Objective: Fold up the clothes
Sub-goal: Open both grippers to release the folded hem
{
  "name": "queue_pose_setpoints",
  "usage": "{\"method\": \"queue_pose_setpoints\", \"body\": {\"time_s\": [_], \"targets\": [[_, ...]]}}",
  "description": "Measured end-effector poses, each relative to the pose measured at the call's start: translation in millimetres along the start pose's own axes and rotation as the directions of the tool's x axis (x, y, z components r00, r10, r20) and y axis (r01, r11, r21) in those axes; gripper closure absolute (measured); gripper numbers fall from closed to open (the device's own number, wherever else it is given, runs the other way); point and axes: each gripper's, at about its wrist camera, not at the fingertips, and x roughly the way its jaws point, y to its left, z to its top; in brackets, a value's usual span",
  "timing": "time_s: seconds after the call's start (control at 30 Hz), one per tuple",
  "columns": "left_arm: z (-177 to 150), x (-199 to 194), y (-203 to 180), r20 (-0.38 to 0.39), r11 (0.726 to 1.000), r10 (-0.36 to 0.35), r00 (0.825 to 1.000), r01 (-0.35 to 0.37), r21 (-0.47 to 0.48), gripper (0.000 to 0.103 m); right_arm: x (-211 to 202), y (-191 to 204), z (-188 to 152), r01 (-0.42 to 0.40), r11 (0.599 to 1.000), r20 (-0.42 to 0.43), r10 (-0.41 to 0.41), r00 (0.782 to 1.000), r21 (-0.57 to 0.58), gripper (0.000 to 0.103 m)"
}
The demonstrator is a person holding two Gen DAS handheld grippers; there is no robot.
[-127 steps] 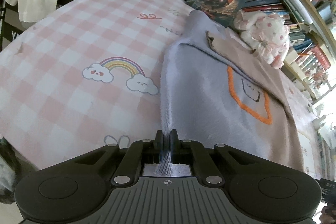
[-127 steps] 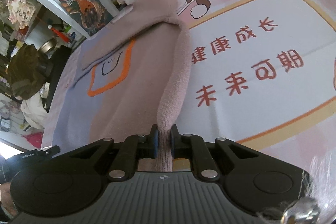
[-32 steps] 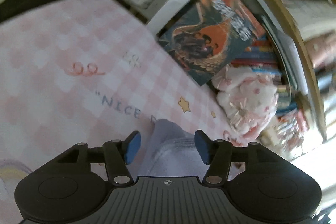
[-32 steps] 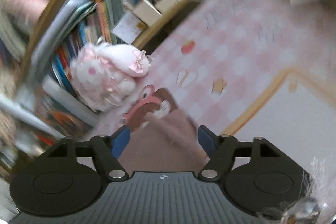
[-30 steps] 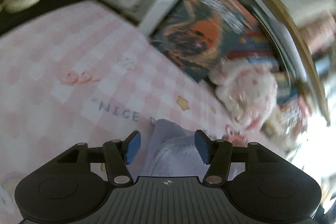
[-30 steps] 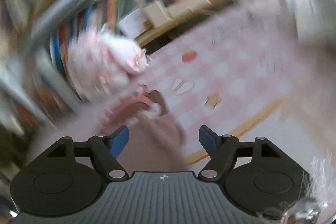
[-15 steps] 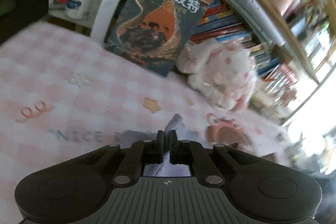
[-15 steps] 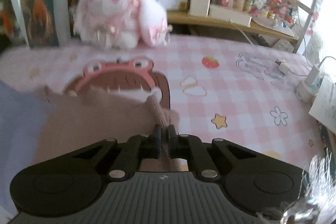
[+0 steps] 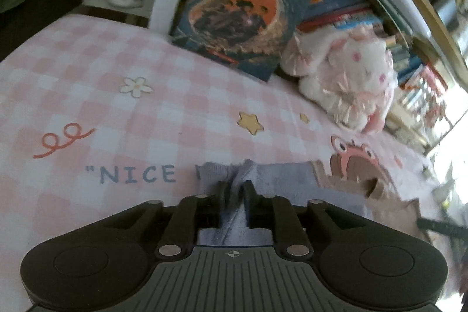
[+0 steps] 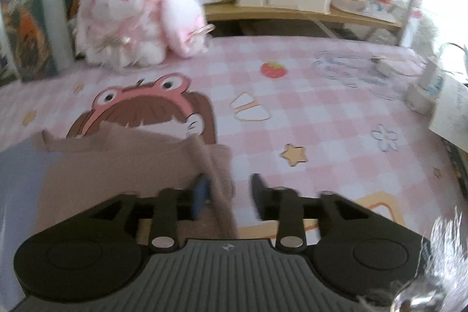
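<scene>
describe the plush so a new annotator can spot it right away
Follow the pink checked sheet to its far edge, where the bookshelf begins. The plush sits there on the sheet, beside a big upright book. It is the only fluffy white thing, with pink spots and long ears.

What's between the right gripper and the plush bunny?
In the right wrist view: the sweater's beige edge, then the frog-hat cartoon print on the checked sheet, before the plush bunny.

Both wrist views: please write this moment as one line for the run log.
left gripper: jaws nearly shut, pinching sweater lilac edge | right gripper: jaws open, beige fold between them | sweater on pink checked sheet | plush rabbit behind
</scene>
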Motion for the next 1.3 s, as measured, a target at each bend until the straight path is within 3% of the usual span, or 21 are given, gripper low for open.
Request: {"method": "queue_pose_setpoints", "body": {"time_s": [0.03, 0.07, 0.13, 0.23, 0.33, 0.6, 0.97, 1.3], "targets": [[0, -6, -2, 0.023, 1.0, 0.023, 0.999, -0.023, -0.007, 0.057, -5, -3, -1, -0.005, 1.0, 0.013, 0.005, 1.0, 0.024, 0.058], [0, -13, -3, 0.05, 0.999, 0.042, 0.998, -0.041, -0.007, 0.045, -10, -5, -2, -0.01, 0.999, 0.027, 0.009, 1.0, 0.047, 0.055], [-4, -28, -7, 0.108, 0.998, 0.06, 0.992, -0.061, 0.01, 0.042, -22, -6, -5, -0.025, 0.998, 0.061, 0.021, 0.998, 0.062, 0.04], [-12, -46, -14, 0.111, 0.997, 0.059, 0.992, -0.063, 0.033, 0.04, -38, -4, -8, -0.031, 0.999, 0.101, 0.027, 0.994, 0.04, 0.025], [-26, -60, -27, 0.107, 0.993, 0.088, 0.99, -0.096, 0.073, 0.037, -49, -2, -14, -0.05, 0.999, 0.106, 0.049, 0.993, 0.007, 0.018], [-69, -83, -64, 0.084, 0.988, 0.148, 0.985, -0.151, 0.039, 0.035, -54, -7, -37, -0.184, 0.983, 0.03, 0.185, 0.982, -0.018, 0.011], [-125, -98, -132, 0.074, 0.976, 0.216, 0.973, -0.216, -0.008, 0.034, -75, -21, -73, -0.238, 0.935, 0.01, 0.249, 0.968, -0.263, 0.007], [-167, -107, -175, 0.053, 0.953, 0.301, 0.952, -0.297, -0.065, 0.034, -87, -56, -98, -0.334, 0.887, -0.037, 0.341, 0.939, -0.318, 0.003]]}}
